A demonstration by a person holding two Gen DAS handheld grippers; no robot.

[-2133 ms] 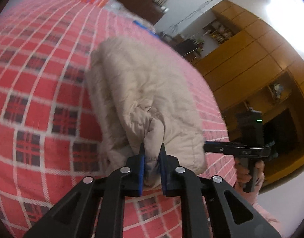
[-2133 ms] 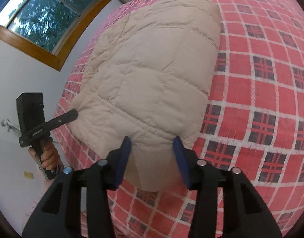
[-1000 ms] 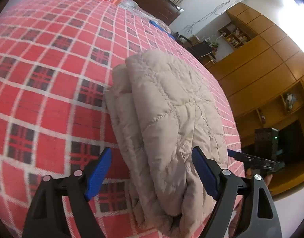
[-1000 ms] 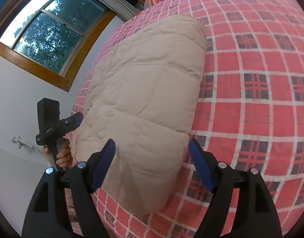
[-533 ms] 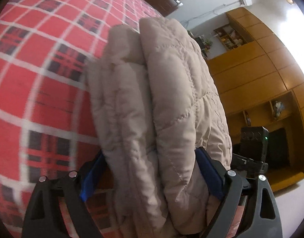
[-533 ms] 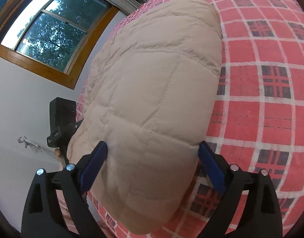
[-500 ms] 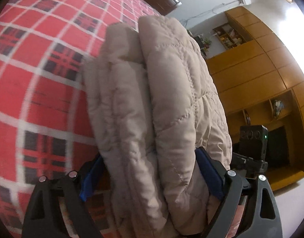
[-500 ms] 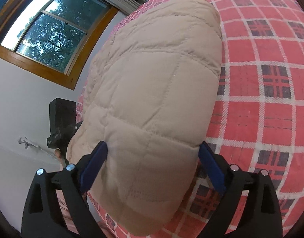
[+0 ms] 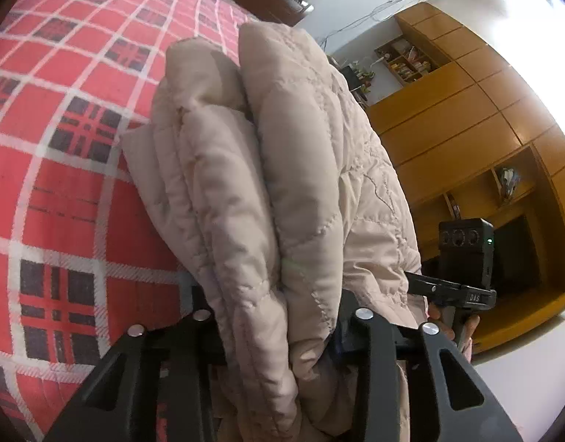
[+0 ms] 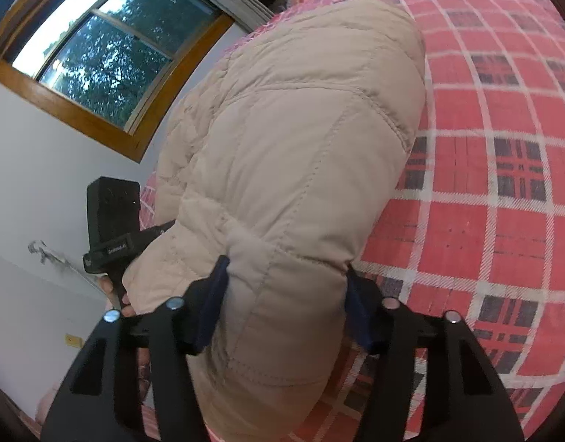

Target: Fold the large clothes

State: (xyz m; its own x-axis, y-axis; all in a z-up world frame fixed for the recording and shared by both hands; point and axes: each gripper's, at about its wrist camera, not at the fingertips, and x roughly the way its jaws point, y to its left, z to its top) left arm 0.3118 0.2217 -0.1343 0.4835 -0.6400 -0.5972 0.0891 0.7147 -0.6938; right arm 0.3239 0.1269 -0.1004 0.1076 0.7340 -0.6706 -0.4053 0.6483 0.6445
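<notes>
So the puffy beige quilted jacket is folded into a thick bundle lying on the bed with the red plaid cover, close to the near edge. From the left wrist view you can see the stack edge-on: several padded layers pressed together, rounded folds at the far end, stitched seams running across the panels, and a bit of wavy decorative stitching on the right side. From the right wrist view it's the broad top face, smooth with big rectangular quilted panels and a seamed band at the near end. The left tool is clenched on the near end of the bundle, layers bunched up between its black arms. The right tool is doing the same on its end, blue pads pressing in on both sides of the fabric. Each tool shows up in the other's view, held by a hand at the bundle's opposite side.
</notes>
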